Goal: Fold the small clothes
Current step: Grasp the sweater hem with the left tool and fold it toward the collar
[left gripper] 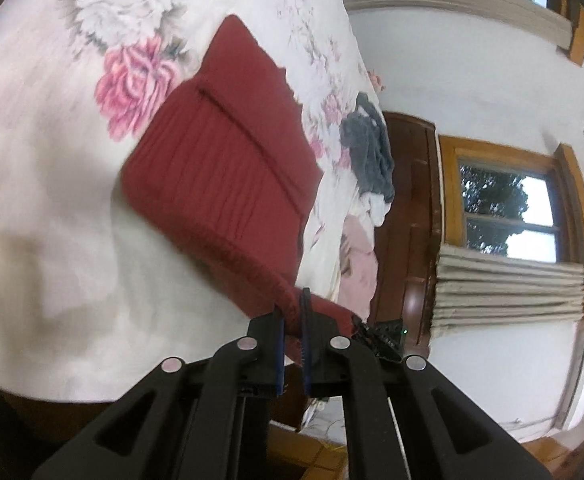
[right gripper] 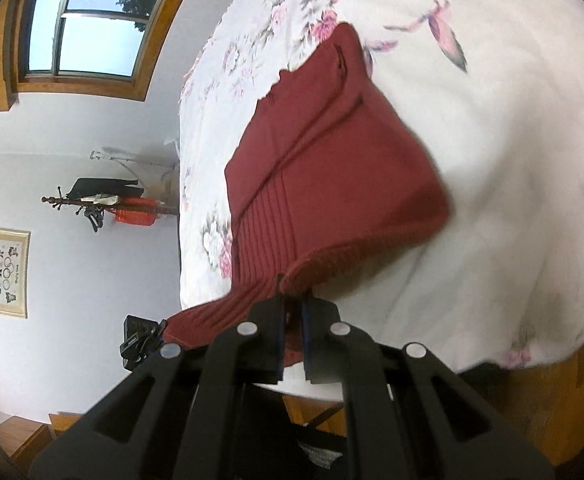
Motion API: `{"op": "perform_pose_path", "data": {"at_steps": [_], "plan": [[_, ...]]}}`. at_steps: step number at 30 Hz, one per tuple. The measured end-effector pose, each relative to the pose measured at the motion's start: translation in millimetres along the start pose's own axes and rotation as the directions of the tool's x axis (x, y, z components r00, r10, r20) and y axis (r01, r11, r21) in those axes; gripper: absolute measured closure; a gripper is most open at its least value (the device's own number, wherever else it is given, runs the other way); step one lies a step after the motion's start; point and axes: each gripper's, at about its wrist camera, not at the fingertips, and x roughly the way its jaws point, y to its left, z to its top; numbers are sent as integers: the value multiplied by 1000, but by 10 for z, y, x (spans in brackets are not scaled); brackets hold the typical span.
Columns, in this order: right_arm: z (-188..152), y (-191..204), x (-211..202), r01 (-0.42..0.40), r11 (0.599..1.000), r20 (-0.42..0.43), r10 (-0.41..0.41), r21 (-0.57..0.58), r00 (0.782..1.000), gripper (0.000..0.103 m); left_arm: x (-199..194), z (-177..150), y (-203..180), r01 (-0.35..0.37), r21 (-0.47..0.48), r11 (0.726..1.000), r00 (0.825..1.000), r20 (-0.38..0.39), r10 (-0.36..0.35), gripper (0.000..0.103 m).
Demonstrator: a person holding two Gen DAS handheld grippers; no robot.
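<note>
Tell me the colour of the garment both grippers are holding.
Dark red ribbed knit garment; clearest in the left wrist view.

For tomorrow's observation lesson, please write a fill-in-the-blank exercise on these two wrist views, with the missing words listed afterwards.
1. Both grippers pinch the ribbed hem of a knitted garment whose colour is ____.
2. The garment lies on a white bedsheet printed with pink ____.
3. The left gripper and right gripper each have jaws that are ____ on the cloth.
4. Near the bed's far edge, the left view shows a crumpled ____ cloth.

Missing words: red; flowers; shut; grey
</note>
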Motion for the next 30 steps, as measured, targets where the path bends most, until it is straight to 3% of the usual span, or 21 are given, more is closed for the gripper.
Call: {"op": "perform_pose_path", "data": {"at_steps": [5, 10, 22, 25, 26, 28, 30], "plan": [[422, 36, 101, 24, 1000, 24, -25, 19, 999, 98, 89, 453, 11, 31, -62, 998, 999, 35, -29, 97], [848, -9, 322, 60, 997, 19, -61, 49, 998, 98, 254, 903, 42, 14, -92, 996, 999, 45, -10, 97], [1708, -320, 1202, 169, 980, -68, -163, 105, 984, 98, 804, 1949, 435, -93, -179, 980, 995, 29, 99, 103], [1880, -474, 1355, 191, 972, -77, -182, 136, 980, 89, 860, 2075, 513, -123, -166, 979, 991, 38, 131, 103], [1922, -521, 1366, 194, 970, -70, -185, 149, 980, 81, 847, 2102, 523, -128, -152, 980, 989, 52, 138, 100], [1971, -559, 1325, 188, 970, -42, -184, 152, 982, 77, 831, 2122, 500, -161, -114, 980, 984, 64, 168, 94], [1978, -542, 1229, 152, 980, -16, -151, 131, 988, 74, 835, 2111, 428, -214, -41, 976, 975, 60, 216, 75]]}}
